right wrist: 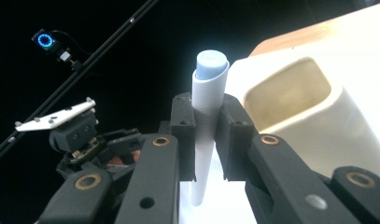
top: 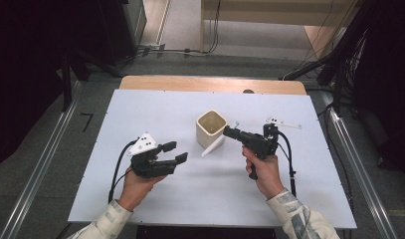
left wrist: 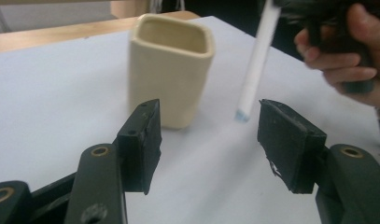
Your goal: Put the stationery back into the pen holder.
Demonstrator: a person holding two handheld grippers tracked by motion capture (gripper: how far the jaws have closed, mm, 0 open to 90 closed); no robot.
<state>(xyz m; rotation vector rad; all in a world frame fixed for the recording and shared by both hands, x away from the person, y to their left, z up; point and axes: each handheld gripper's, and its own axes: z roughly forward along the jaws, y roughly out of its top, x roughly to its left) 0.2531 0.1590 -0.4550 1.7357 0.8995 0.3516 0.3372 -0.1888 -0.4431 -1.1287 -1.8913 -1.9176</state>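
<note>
We look down on a white tabletop [top: 155, 199] resting on a light wooden board [top: 212, 83] whose far edge shows beyond it. Grey floor [top: 50, 164] surrounds the table, with pale metal rails [top: 38, 174] running along both sides. Past the far edge we see a strip of lighter floor [top: 185, 22] and the foot of pale wooden furniture [top: 269, 12], with black cables [top: 215, 30] trailing down toward a power strip [top: 150, 48]. Dark stands and equipment [top: 339, 59] crowd the right, and the left falls into deep shadow. Even overhead light brightens the tabletop.
</note>
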